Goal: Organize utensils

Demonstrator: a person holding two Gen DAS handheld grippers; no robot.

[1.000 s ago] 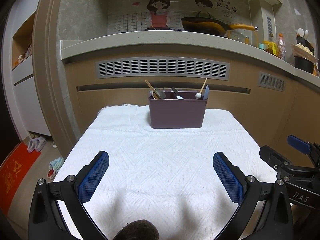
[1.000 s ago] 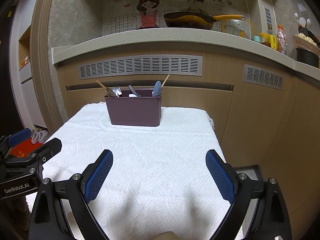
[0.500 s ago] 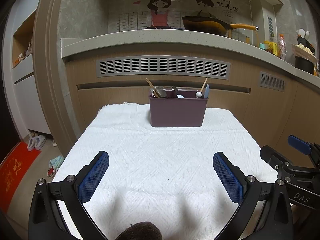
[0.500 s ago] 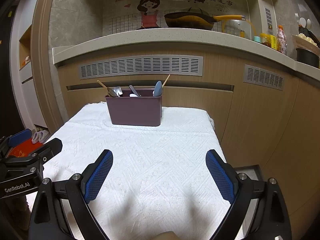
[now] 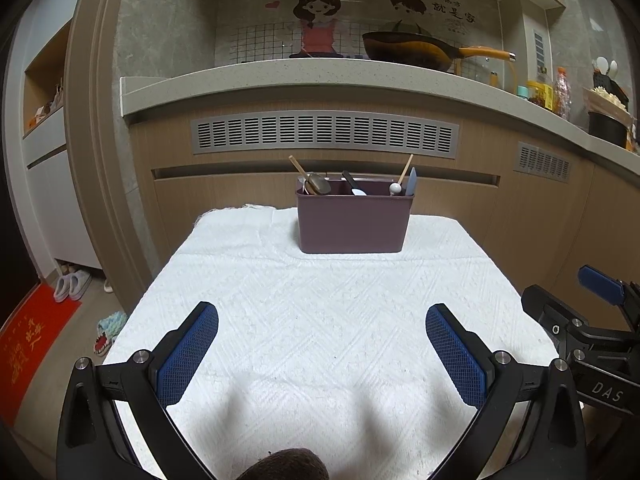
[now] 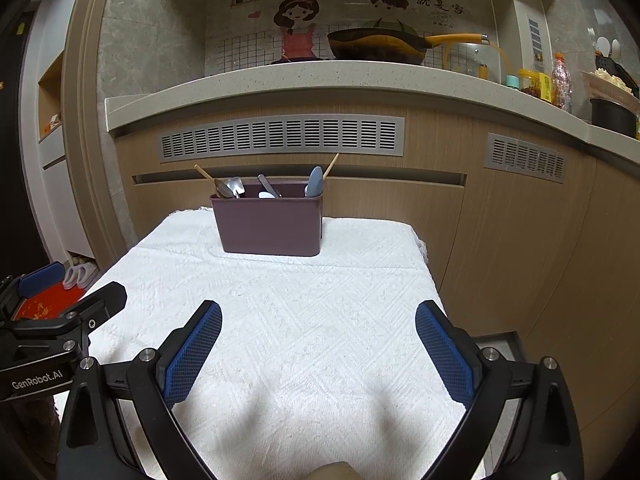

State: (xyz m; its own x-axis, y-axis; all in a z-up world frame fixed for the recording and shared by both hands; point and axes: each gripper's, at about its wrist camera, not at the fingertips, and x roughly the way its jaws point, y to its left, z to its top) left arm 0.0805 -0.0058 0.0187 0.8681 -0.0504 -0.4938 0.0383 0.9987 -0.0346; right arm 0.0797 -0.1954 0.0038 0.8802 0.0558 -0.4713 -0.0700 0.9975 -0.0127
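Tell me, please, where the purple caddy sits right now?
In both wrist views the caddy stands upright at the far end of the white cloth, just before the wooden cabinet, well ahead of both tools.

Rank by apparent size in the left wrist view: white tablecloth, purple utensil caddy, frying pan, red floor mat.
1. white tablecloth
2. purple utensil caddy
3. frying pan and red floor mat: similar; the mat is cut off by the frame, so unranked.

I see a dark purple rectangular plastic utensil caddy standing upright at the table's far end, holding wooden chopsticks, metal spoons and a light blue flat-handled utensil, all leaning.
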